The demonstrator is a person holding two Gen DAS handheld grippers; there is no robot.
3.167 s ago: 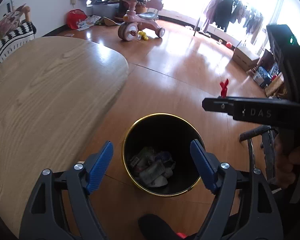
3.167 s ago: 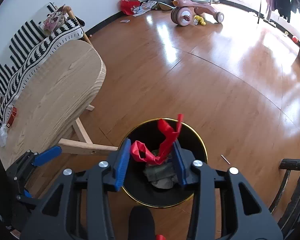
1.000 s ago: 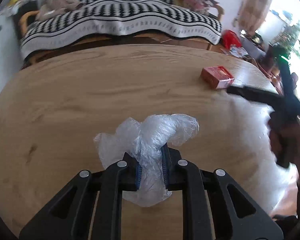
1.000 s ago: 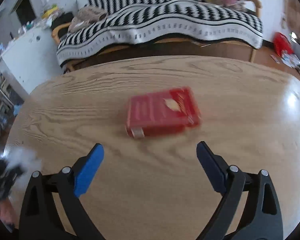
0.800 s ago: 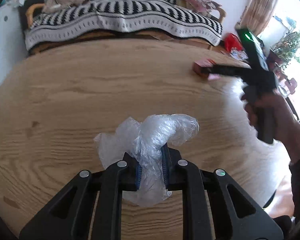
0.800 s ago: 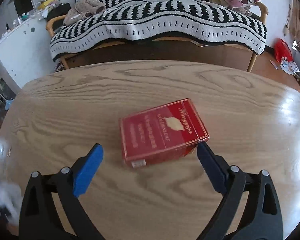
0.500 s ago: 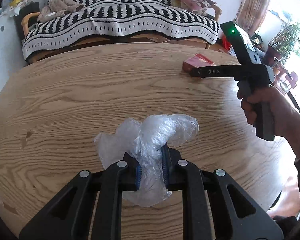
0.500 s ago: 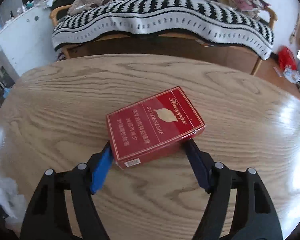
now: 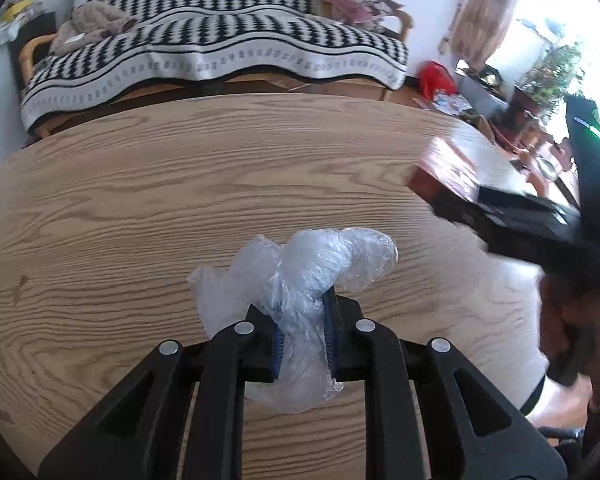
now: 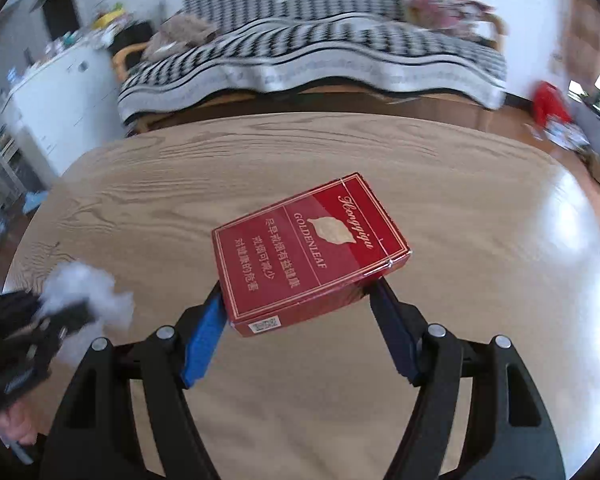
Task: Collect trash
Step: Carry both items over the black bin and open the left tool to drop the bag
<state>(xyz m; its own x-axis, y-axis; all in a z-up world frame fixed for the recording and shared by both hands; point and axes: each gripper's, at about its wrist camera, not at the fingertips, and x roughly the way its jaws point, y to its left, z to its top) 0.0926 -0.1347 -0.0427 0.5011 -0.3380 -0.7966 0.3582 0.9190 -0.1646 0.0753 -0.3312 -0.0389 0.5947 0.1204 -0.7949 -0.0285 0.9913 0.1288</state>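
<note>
The red cigarette pack (image 10: 312, 252) sits in the middle of the right wrist view, clamped across its width between the two blue pads of the right claw (image 10: 300, 320), its long axis running from lower left to upper right of the frame and its barcode end toward the camera. It seems to be clear of the wooden surface (image 10: 460, 184), tilted with its far end up, though the blur makes that hard to confirm. The right claw stands fairly wide, its jaws pressed on the pack's two long sides. In the left wrist view the crumpled clear plastic wrap (image 9: 320, 276) bulges out of the left claw (image 9: 302, 336) at lower centre; that claw is nearly closed, pinching the wrap's twisted waist so that it hangs above the wood. Each piece of trash lies straight ahead of its own claw, so neither hand has to reach. No bin shows in either view, so the coming move is probably a carry off the surface. The surface is bare around both pieces, with its curved far edge toward the striped sofa (image 9: 220, 40) at the top and its right edge near the right claw, which is the closer way off.
</note>
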